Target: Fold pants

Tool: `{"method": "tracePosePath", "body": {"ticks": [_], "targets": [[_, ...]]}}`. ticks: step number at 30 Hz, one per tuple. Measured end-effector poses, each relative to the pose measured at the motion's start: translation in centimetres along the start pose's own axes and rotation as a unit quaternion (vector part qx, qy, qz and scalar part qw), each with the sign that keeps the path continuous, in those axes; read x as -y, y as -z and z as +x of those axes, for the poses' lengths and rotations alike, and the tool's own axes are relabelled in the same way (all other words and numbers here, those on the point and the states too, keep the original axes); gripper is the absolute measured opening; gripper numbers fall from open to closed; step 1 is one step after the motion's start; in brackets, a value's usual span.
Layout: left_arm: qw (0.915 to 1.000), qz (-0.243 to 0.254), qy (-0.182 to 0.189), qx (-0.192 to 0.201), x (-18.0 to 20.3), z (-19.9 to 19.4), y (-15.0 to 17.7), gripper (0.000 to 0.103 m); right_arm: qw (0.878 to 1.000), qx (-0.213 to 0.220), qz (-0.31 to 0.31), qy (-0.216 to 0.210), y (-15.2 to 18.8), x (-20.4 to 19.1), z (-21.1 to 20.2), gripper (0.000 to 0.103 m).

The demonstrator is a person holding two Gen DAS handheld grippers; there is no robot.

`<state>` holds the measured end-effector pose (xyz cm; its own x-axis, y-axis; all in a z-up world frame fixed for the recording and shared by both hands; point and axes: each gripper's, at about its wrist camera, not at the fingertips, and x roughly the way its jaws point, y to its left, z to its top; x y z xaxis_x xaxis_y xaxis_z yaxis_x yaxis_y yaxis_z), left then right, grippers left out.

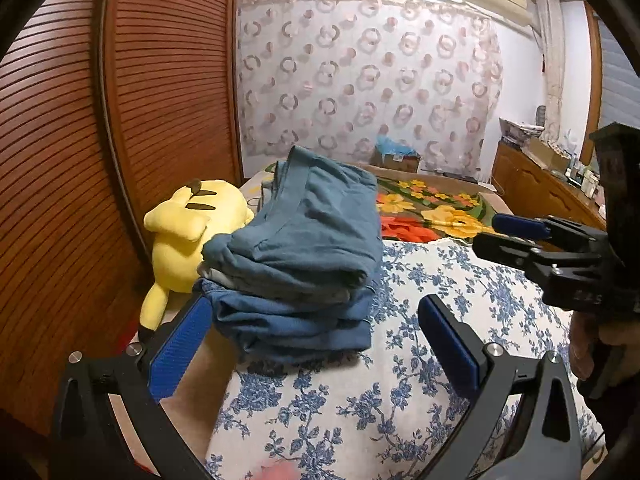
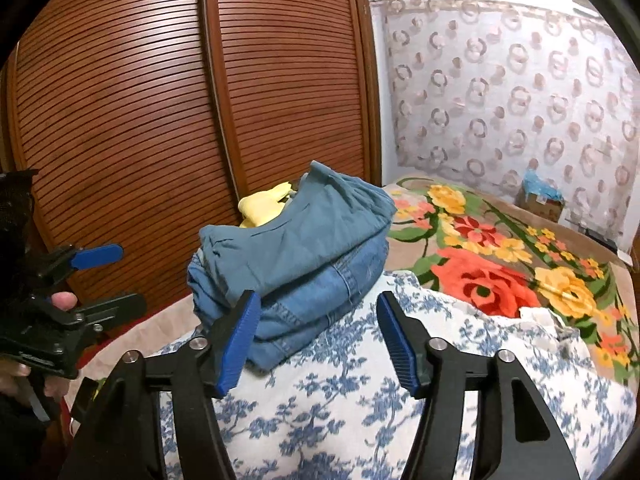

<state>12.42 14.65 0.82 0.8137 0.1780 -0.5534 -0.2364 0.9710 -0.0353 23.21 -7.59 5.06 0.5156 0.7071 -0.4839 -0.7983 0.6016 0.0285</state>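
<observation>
Two grippers, left (image 1: 316, 336) and right (image 2: 316, 340), stood wide open and held nothing, both just before the folded pants (image 1: 296, 248) on the bed (image 1: 400, 380).

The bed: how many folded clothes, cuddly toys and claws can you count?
Folded clothes: 2, teal pants on top, denim jeans underneath
Cuddly toys: 1, yellow plush
Claws: 2, left claw, right claw
Total: 5
</observation>
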Motion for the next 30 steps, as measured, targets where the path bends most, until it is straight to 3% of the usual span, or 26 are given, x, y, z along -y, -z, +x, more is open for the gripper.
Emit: {"method": "tracePosePath", "body": {"ticks": [6,12,30], "targets": [[0.9995,0.005,0.030,-0.004,1.2,-0.4,0.8,0.103,0.999,-0.001,0.028,0.029,1.8,-0.2,-2.5,0.088],[0.9984,0.020,0.053,0.000,3.5,-1.1,1.5,0.103,0.996,0.007,0.047,0.071,3.5,-0.5,-5.9,0.097],[0.9910,0.071,0.114,0.003,10.6,-4.4,4.3,0.103,0.973,0.054,0.089,0.206,10.4,-3.1,-17.1,0.099]]}}
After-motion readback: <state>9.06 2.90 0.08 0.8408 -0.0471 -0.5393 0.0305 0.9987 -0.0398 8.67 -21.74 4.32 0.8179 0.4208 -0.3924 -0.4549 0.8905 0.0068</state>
